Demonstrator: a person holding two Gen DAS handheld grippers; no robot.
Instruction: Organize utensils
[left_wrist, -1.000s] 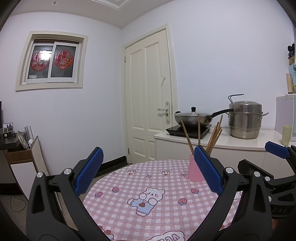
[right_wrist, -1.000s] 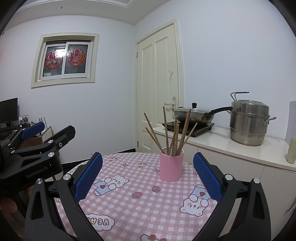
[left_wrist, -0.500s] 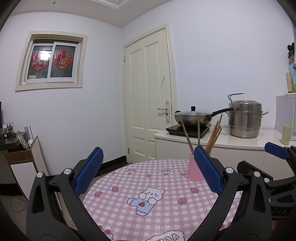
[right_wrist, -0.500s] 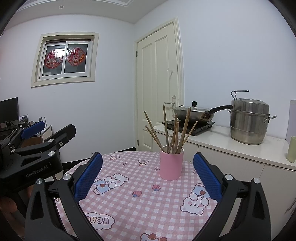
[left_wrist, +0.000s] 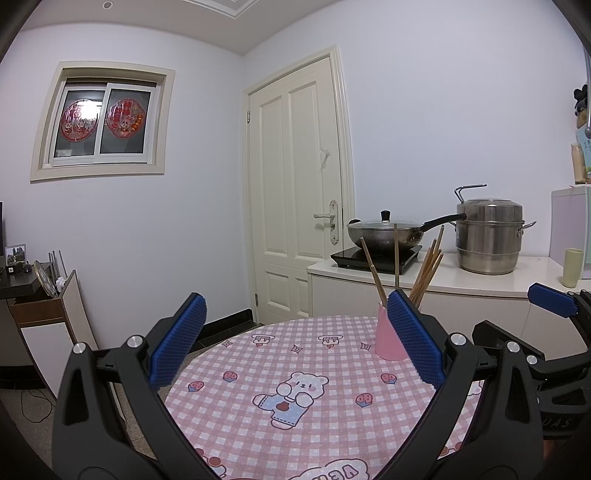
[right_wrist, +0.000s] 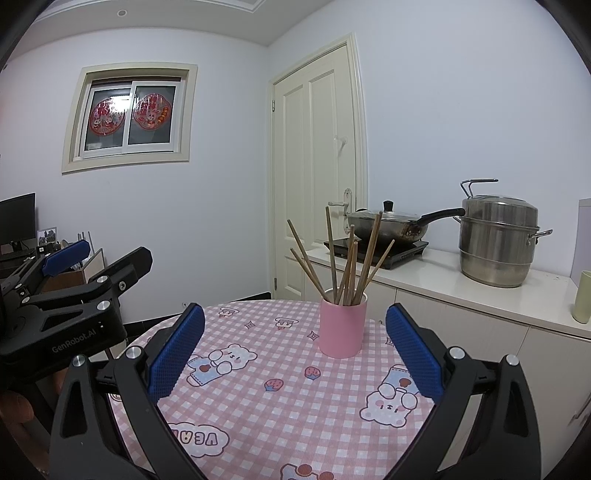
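Both jaws of our left gripper (left_wrist: 295, 341) and right gripper (right_wrist: 295, 341) gape, empty. We count seven chopsticks (right_wrist: 341, 262) in one pink cup (right_wrist: 342, 326).

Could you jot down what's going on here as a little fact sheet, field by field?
Setting: round table with a pink checked bear cloth
Utensils: wooden chopsticks standing splayed in a pink cup
Left gripper: open, empty, above the table
Right gripper: open, empty, facing the cup
Counter behind: lidded wok, steel steamer pot
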